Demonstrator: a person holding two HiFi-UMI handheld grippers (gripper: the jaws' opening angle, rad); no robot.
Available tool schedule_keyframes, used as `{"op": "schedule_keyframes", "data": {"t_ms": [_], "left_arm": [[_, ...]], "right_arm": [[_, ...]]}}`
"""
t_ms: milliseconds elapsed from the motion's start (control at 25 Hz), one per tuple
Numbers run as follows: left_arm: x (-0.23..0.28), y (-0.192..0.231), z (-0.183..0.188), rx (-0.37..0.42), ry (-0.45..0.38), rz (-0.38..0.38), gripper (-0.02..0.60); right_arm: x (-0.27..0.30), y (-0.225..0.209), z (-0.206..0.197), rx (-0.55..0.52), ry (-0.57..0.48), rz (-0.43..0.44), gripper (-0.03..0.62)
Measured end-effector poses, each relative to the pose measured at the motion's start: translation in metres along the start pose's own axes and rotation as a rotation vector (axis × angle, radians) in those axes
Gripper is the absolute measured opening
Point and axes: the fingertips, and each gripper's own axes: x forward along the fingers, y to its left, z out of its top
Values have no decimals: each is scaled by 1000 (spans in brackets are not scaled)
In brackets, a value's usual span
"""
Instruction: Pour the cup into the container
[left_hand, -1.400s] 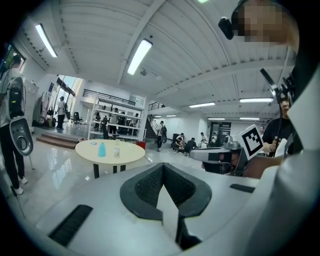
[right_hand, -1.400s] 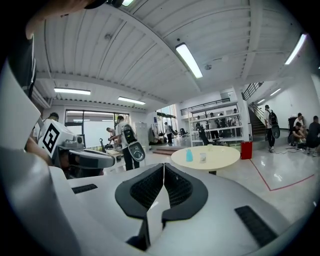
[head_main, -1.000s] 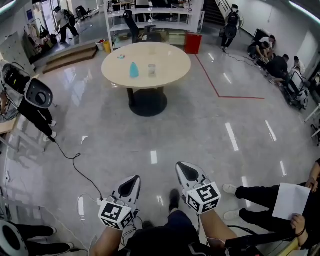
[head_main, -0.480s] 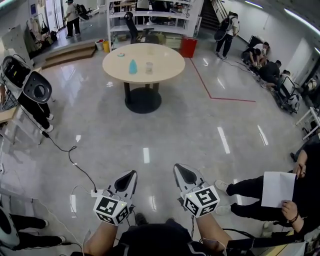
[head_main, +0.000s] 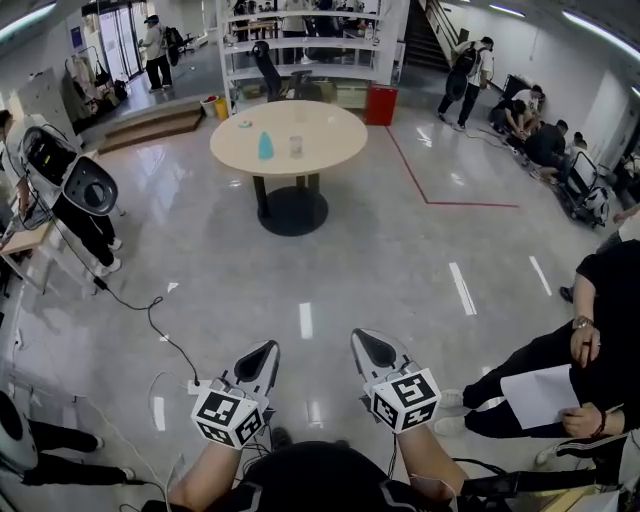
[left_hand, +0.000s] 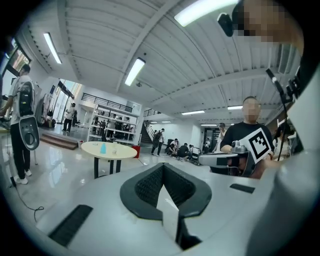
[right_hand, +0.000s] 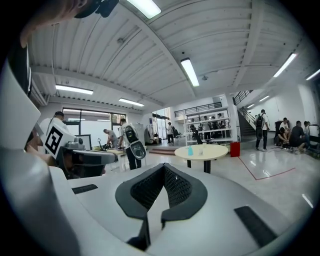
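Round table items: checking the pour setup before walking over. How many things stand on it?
3. A blue container left of centre, a clear cup just right of it, and a small pale object near the far left edge of the round table. Anything smaller may go unseen.

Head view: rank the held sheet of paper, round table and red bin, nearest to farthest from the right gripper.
1. sheet of paper, off to the right gripper's right
2. round table, straight ahead
3. red bin, beyond the table
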Motion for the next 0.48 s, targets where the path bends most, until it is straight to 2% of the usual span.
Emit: {"op": "schedule_keyframes", "data": {"t_ms": [480], "left_arm": [[-10,1,2,-12,-21,33,0]], "right_arm": [[-2,7,3,-29,-9,22,5]]}}
